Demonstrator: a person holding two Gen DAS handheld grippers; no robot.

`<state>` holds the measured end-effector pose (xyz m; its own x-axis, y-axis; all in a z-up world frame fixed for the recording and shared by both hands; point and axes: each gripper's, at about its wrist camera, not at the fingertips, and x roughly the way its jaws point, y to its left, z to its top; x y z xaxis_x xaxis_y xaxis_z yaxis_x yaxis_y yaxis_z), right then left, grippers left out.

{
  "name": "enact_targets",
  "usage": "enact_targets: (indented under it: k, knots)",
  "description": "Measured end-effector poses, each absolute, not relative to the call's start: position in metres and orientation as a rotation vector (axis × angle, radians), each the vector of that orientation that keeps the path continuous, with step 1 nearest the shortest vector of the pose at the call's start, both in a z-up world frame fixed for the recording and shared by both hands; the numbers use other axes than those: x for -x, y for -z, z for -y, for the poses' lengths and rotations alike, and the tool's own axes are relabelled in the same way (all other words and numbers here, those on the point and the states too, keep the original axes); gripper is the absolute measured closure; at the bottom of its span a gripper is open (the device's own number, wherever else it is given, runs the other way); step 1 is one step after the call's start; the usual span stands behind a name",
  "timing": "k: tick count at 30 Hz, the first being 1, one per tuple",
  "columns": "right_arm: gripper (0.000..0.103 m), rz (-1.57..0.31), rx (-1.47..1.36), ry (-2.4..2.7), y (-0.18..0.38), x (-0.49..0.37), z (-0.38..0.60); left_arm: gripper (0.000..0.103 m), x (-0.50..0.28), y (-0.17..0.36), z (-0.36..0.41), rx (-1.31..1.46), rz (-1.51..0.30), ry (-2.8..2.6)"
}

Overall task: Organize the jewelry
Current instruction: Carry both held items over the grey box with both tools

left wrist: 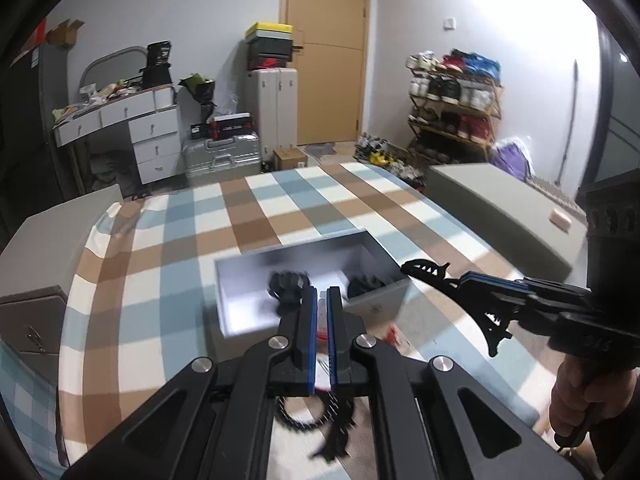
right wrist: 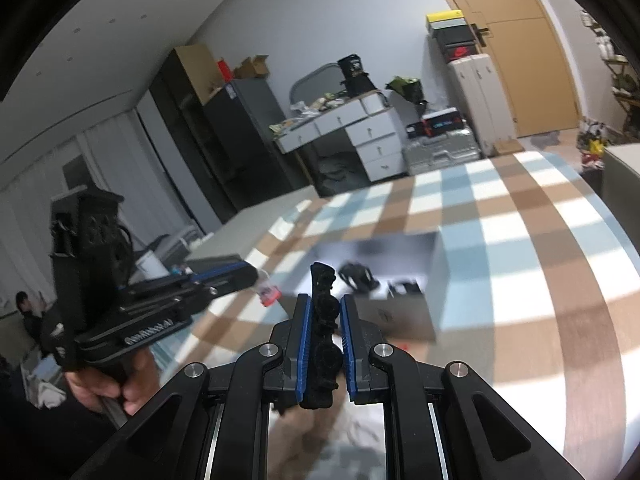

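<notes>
Clamped between the blue pads of the left gripper [left wrist: 320, 320] is a small clear packet with red print [left wrist: 321, 318], its jaws drawn together on it; in the right wrist view the same packet is seen poking out beyond the tips of that gripper, above the bedcover. A black toothed hair claw [right wrist: 323, 328] is pinched lengthwise between the pads of the right gripper [right wrist: 324, 344], the jaws standing only slightly apart around it, and in the left wrist view its spiked ends are seen jutting forward and downward from the fingertips. Each gripper is held by a hand on its handle, the right hand [left wrist: 570, 400] at the lower right edge of the left view. Another dark toothed piece, blurred, is seen under the left gripper near the bottom of its view. Just beyond both grippers a grey open box [left wrist: 384, 300] is set on the checked bedcover [left wrist: 168, 248], with black blurred items [left wrist: 286, 282] lying inside against its pale floor. Further off, a white desk with drawers [left wrist: 154, 140], silver suitcases [left wrist: 224, 156], a shoe rack [left wrist: 456, 100] and a wooden door [left wrist: 326, 52] are seen along the far wall.
</notes>
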<state>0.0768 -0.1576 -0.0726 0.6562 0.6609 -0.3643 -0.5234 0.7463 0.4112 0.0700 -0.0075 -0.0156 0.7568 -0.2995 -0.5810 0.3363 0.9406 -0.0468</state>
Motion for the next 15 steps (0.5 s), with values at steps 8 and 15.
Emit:
enact_targets:
  k: [8, 15]
  knots:
    - [0.089, -0.522, -0.255, -0.726, 0.052, -0.127, 0.135, 0.103, -0.108, 0.018, -0.010, 0.001, -0.621, 0.338]
    - [0.089, -0.560, -0.242, -0.734, 0.059, -0.165, 0.122, 0.103, -0.131, 0.026, -0.010, 0.023, -0.642, 0.359]
